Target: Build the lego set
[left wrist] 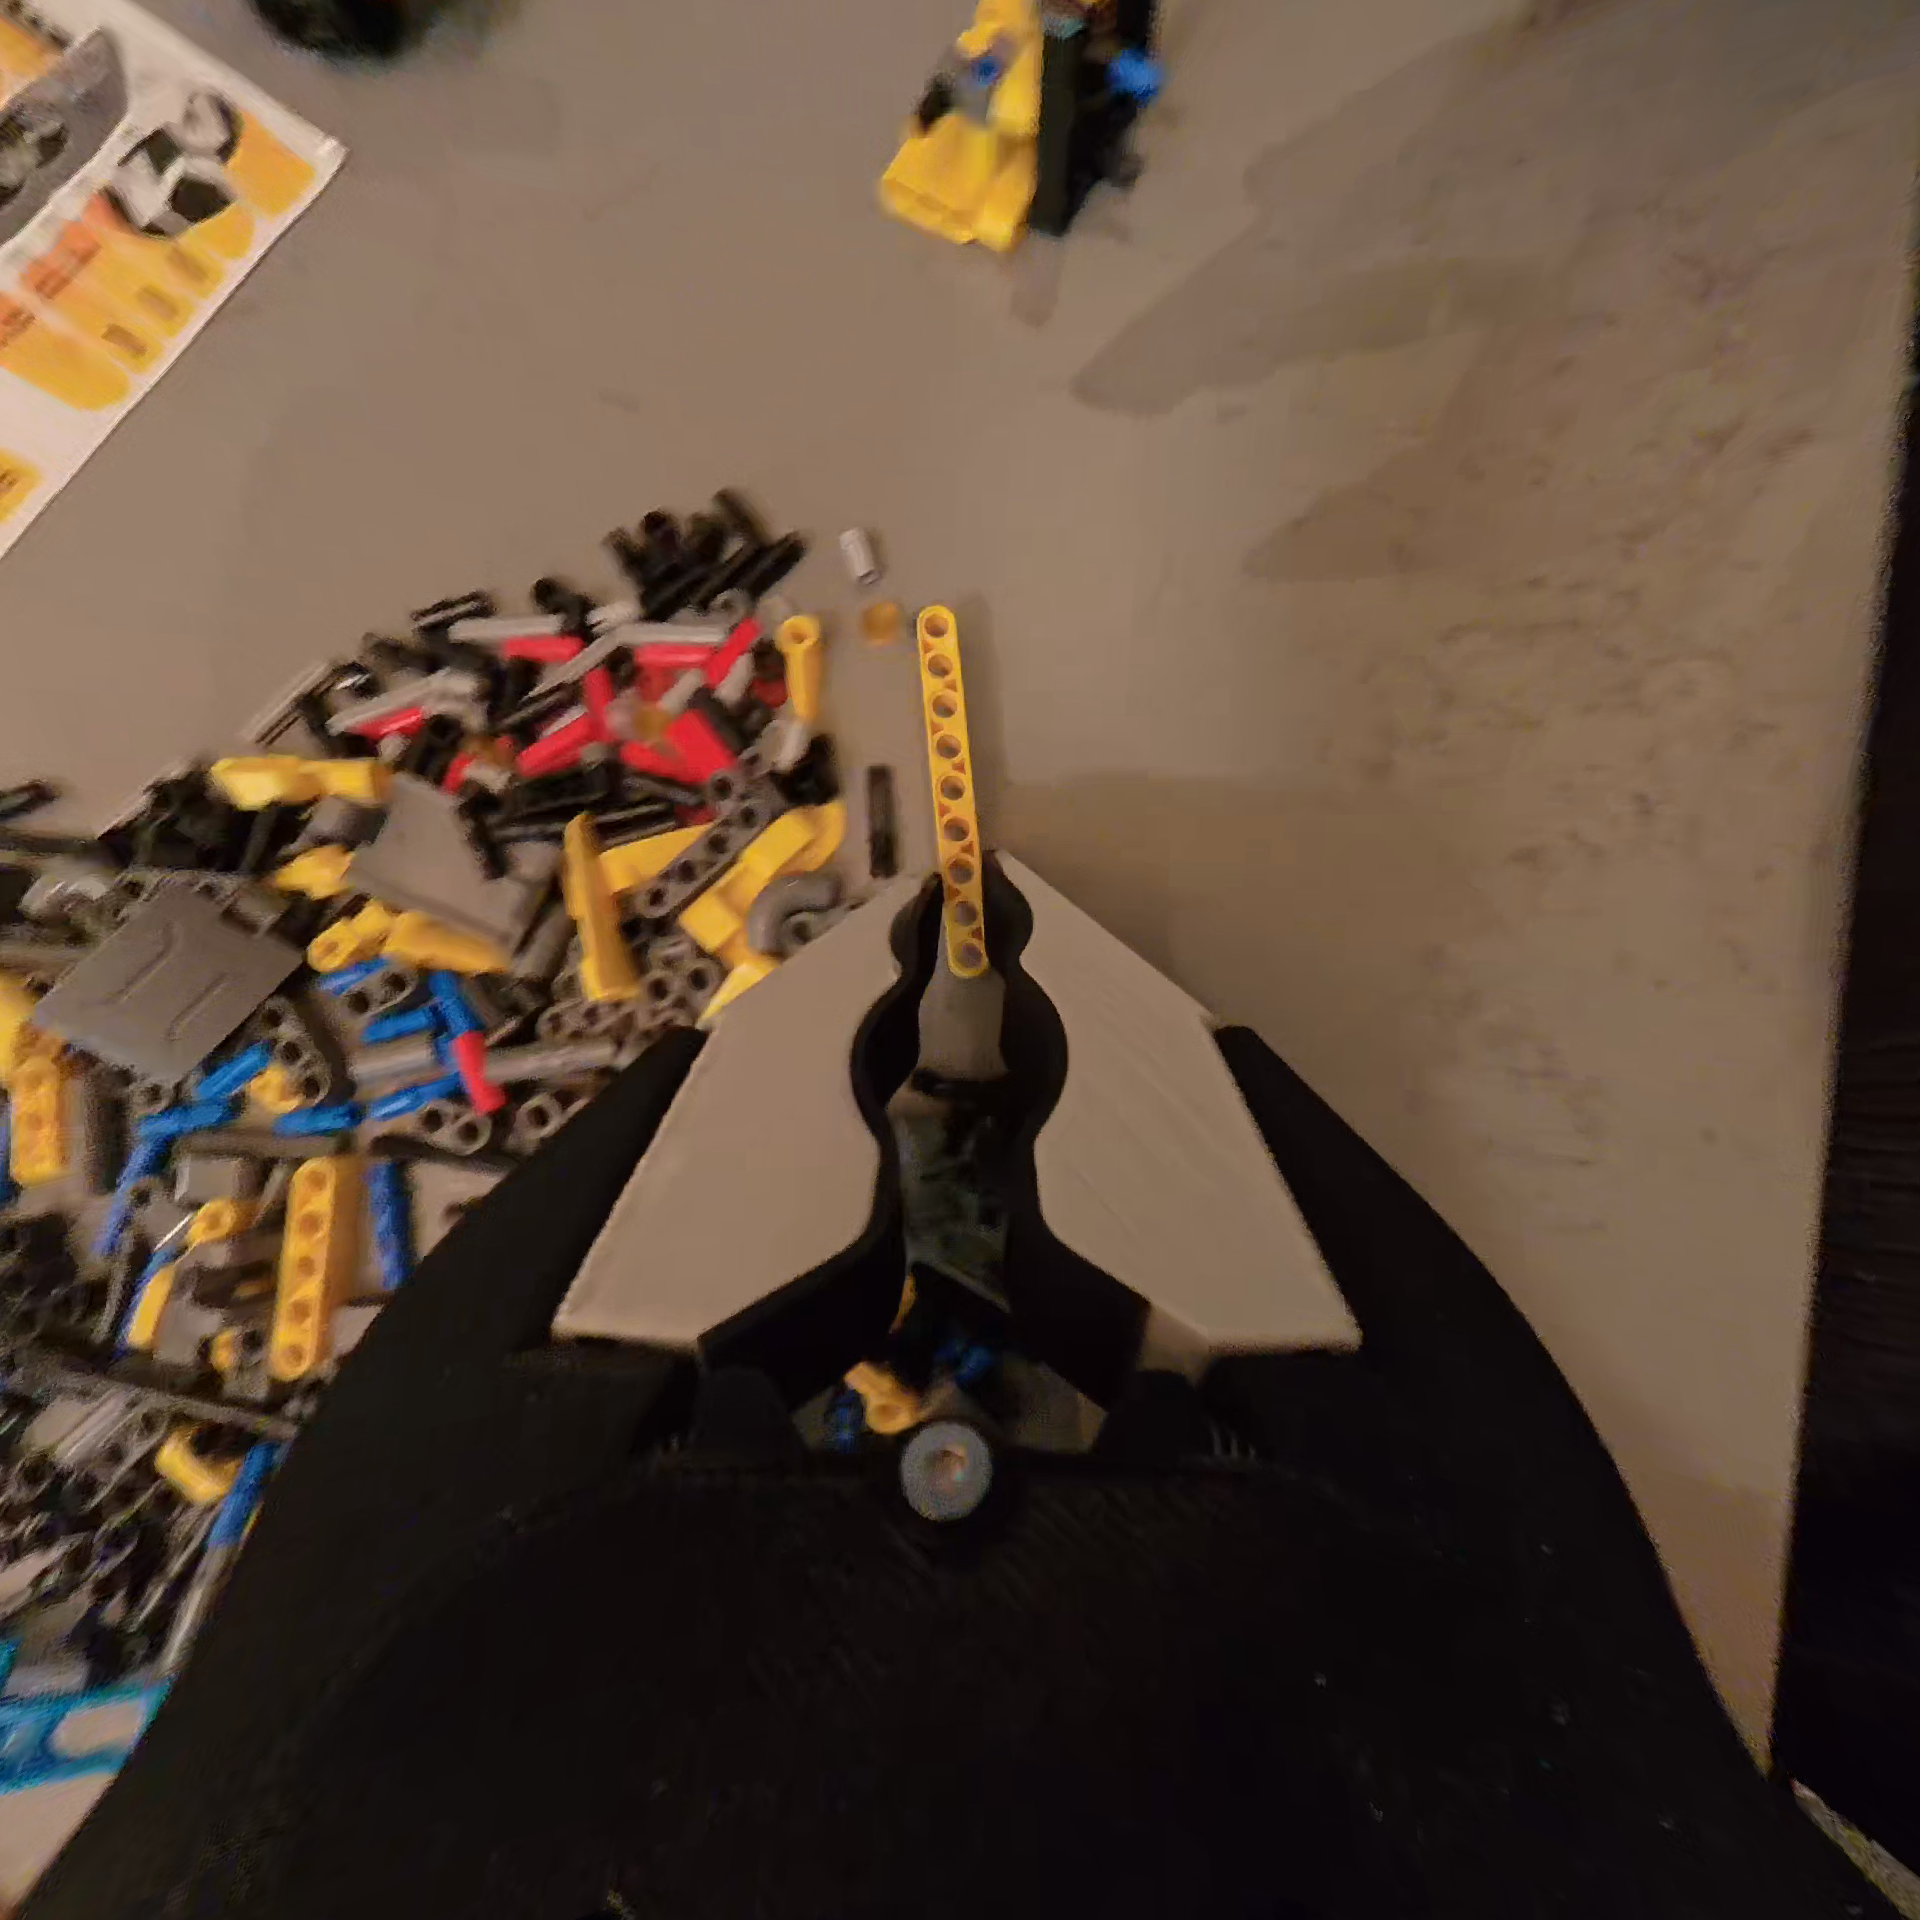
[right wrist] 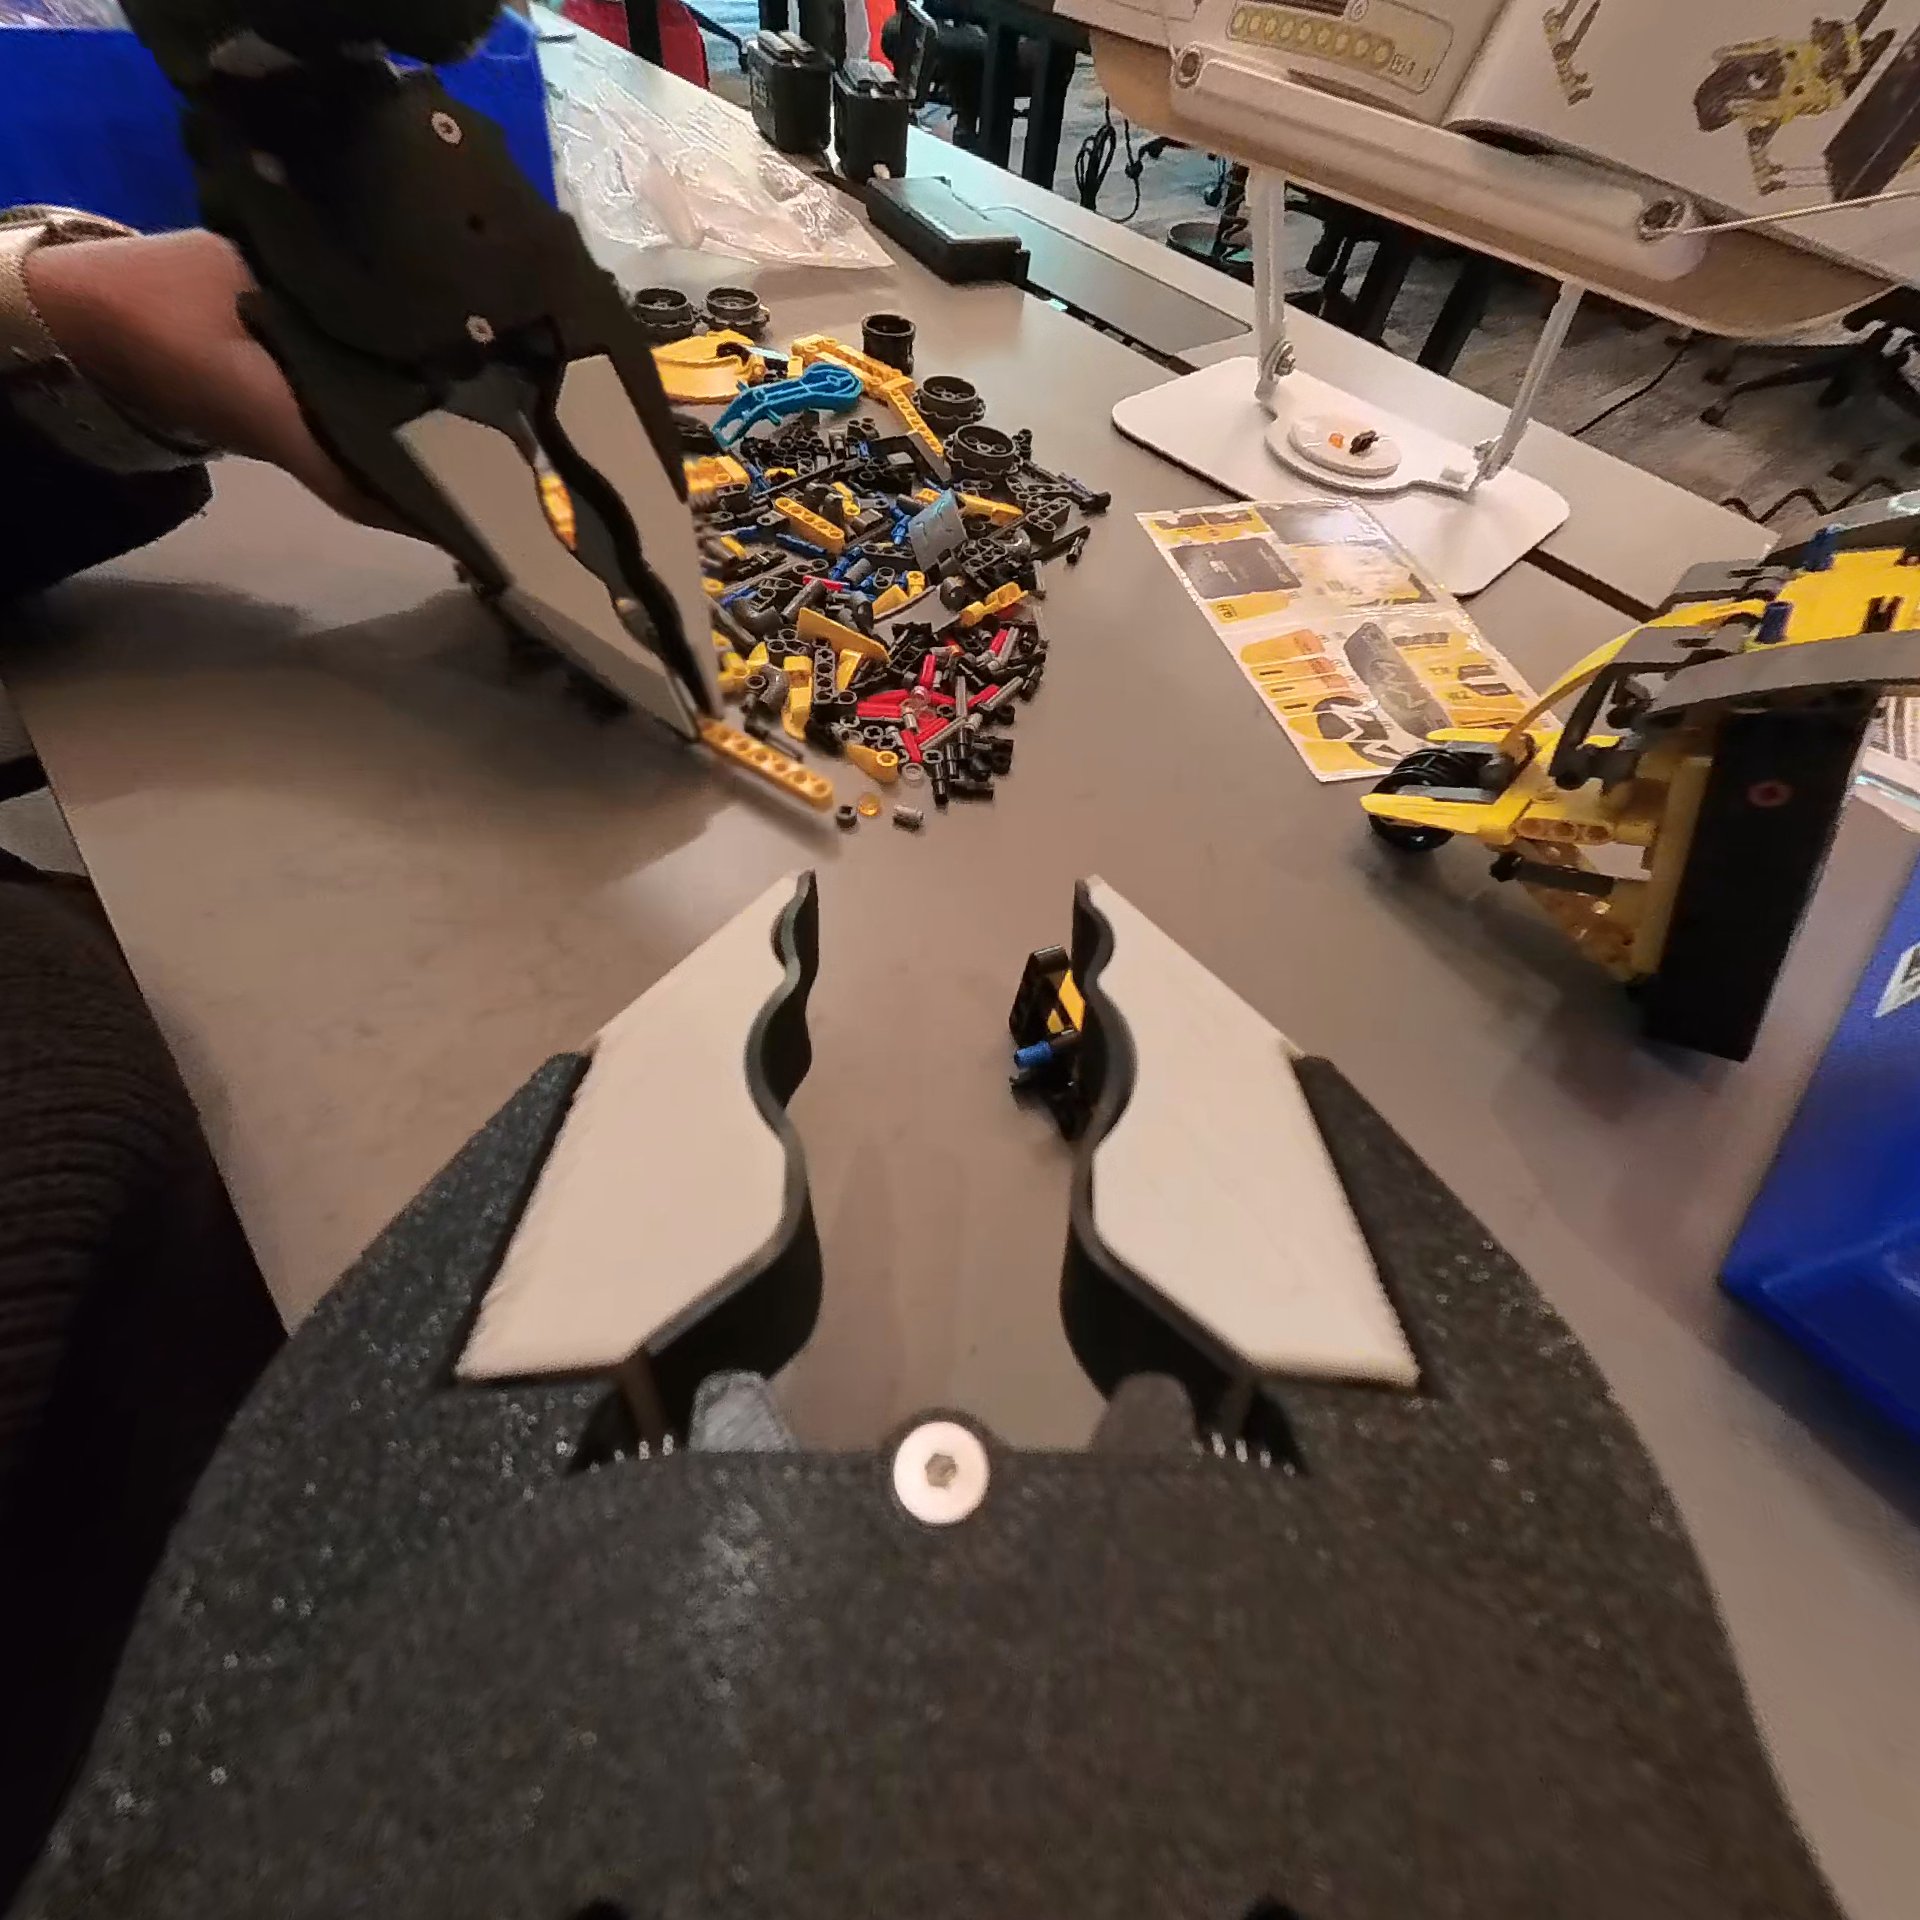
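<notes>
My left gripper [left wrist: 961, 883] is shut on one end of a long yellow beam with holes [left wrist: 951, 748]. The beam points away from me and lies low over the grey table, at the right edge of a pile of loose building pieces [left wrist: 416, 935]. The right wrist view shows this gripper [right wrist: 698, 724] pinching the beam [right wrist: 769, 764] at the pile's [right wrist: 883, 582] near edge, held by a person's hand [right wrist: 135, 343]. My right gripper [right wrist: 943, 894] is open above the table. A small black, yellow and blue assembly [right wrist: 1051, 1013] sits on the table beside its right finger [right wrist: 1205, 1143], untouched as far as I can tell.
A half-built yellow and black vehicle model [right wrist: 1621, 790] stands at the right, also showing in the left wrist view [left wrist: 1023, 114]. A printed instruction sheet [right wrist: 1340, 634] lies beyond it. A white lamp base [right wrist: 1340, 457], a blue box [right wrist: 1839, 1226] and clear plastic bags [right wrist: 707, 187] border the table [right wrist: 416, 935]. My right fingertips sit around 15 cm from my left ones.
</notes>
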